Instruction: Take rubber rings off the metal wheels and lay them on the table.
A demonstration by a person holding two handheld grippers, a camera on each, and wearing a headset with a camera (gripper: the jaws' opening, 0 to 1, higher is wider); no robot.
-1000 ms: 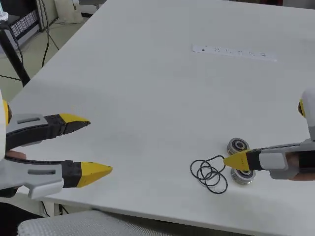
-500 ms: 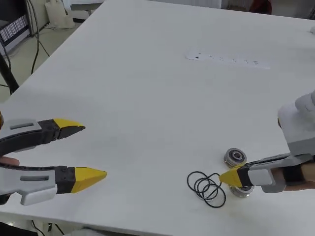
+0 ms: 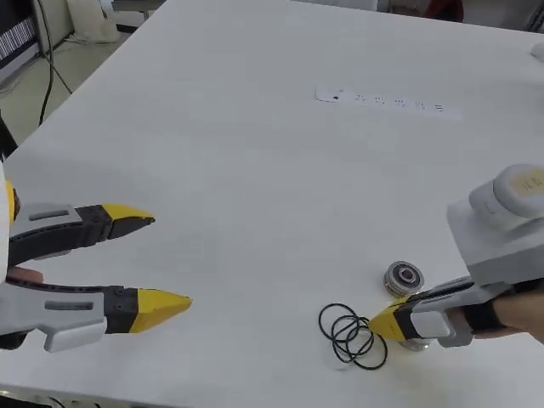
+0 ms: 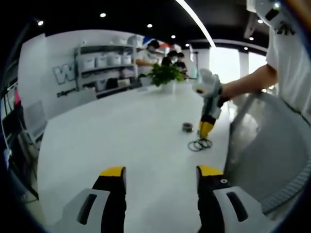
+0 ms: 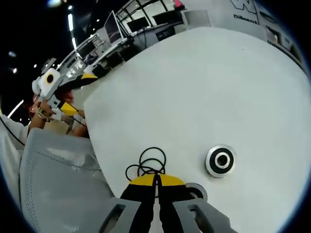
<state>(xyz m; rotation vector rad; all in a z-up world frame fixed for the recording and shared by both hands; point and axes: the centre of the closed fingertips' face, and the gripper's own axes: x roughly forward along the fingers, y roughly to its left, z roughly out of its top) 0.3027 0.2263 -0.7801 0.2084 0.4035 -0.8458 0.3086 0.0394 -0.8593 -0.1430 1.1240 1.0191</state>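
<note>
Jaws of the left gripper [image 3: 170,259] stand wide apart over the table's [image 3: 255,153] near-left edge, holding nothing. Loose black rubber rings [image 3: 350,333] lie overlapped by the near edge, toward the right. The right gripper [image 3: 376,323] has its jaws pressed together, tip at the ring pile; whether a ring is pinched, cannot tell. One metal wheel [image 3: 403,276] sits just behind; a second metal wheel [image 3: 415,344] lies partly under that gripper.

Left gripper [image 3: 170,259], right gripper [image 3: 376,324]: grey bodies, black jaws, yellow pointed tips. White short-sleeved shirt [image 4: 289,63].
</note>
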